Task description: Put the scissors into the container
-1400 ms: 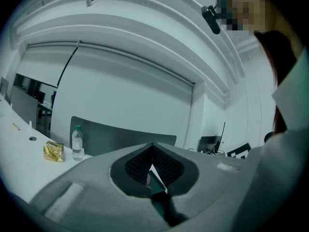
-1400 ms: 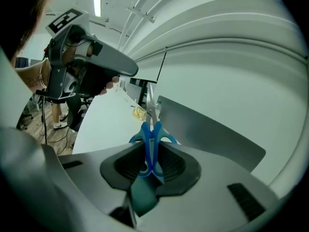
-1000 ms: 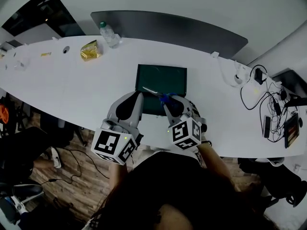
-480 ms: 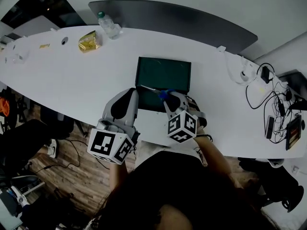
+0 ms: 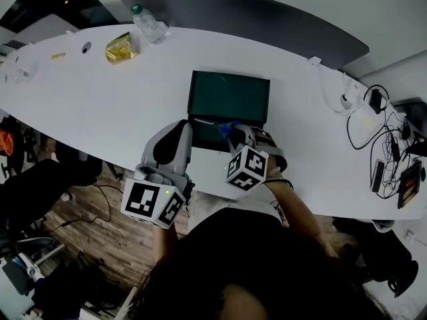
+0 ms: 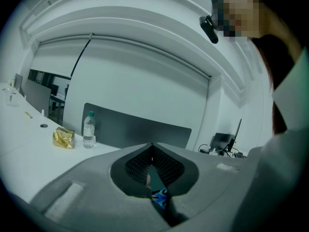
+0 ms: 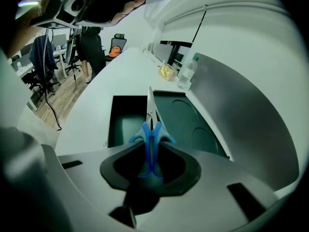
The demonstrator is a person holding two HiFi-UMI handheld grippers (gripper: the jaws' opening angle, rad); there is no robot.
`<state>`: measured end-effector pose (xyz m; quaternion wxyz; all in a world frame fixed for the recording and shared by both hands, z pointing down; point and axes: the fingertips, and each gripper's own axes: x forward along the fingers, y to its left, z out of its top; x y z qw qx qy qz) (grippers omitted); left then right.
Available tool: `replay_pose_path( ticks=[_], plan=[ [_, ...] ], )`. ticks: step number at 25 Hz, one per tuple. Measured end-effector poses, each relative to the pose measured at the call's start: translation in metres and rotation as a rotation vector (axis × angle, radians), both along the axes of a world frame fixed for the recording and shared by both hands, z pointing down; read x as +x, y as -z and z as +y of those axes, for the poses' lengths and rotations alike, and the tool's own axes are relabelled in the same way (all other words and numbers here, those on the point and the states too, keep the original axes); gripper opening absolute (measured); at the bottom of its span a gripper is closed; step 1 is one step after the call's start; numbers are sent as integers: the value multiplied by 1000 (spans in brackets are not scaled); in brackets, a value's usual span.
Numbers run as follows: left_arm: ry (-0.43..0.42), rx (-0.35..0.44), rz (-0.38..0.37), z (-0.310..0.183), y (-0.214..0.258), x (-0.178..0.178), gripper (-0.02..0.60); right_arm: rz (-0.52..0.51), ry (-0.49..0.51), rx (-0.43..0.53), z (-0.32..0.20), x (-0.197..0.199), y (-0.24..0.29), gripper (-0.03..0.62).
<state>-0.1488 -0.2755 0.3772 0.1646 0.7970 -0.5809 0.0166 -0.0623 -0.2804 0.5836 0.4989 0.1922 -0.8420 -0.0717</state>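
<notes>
Right gripper [image 5: 233, 129] clamps scissors [image 7: 150, 129] at container's [image 5: 230, 93] 6 o'clock rim; left gripper [image 5: 181, 125] closed, empty. Releasing here risks scissors hanging on rim.

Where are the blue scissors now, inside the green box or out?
Out. The blue-handled metal scissors sit clamped in the right gripper, blades pointing over the dark green rectangular container, not lying in it.
</notes>
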Motion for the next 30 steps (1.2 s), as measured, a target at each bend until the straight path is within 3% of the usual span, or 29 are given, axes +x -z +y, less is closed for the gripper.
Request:
replay_pose_path(
  ticks=[9, 30],
  plan=[
    [19, -53, 12, -3, -18, -8, 12, 98, 20, -65, 0, 3, -28, 94],
    [2, -122, 7, -17, -39, -9, 12, 148, 19, -159, -7, -9, -55, 94]
  ],
)
